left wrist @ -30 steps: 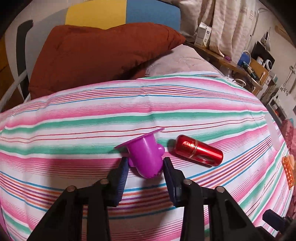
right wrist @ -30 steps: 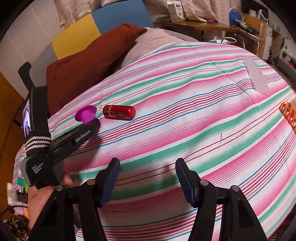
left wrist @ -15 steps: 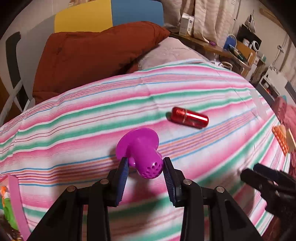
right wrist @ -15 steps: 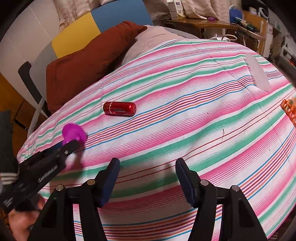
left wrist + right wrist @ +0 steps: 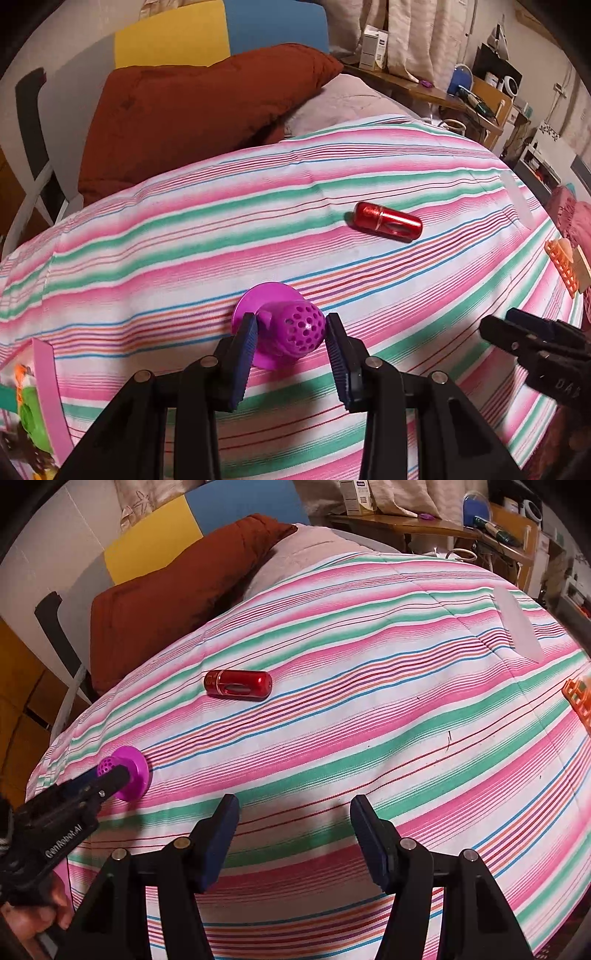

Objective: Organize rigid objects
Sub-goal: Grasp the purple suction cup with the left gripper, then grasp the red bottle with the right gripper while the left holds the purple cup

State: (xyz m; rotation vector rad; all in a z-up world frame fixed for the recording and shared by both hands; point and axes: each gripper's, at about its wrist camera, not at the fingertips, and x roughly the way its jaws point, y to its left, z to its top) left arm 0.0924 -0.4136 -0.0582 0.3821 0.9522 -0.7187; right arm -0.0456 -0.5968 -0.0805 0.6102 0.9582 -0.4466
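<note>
The purple strainer (image 5: 291, 330), a small perforated cup with a wide flat flange, sits clamped between the blue pads of the left gripper (image 5: 290, 347), its holed dome facing back toward the hand and its flange turned out toward the striped bedspread (image 5: 207, 236). It looks lifted just clear of the cloth near the left edge of the bed, though from the right wrist view I cannot be sure the flange is not brushing the fabric. Farther up the spread, well apart from it, the red capsule-shaped case (image 5: 238, 684) lies on its side, untouched. The right gripper (image 5: 293, 843) hovers over bare stripes lower down, its jaws standing apart with nothing between them.

At the bed's left edge a pink-rimmed container (image 5: 46, 387) with green and orange bits inside shows partly in the corner; at the right edge an orange slatted basket (image 5: 561, 266) peeks in. I would judge the sorting to be midway: the strainer is picked up but not yet put anywhere, and the red case is left to collect. Which bin is meant for which piece I cannot tell.
</note>
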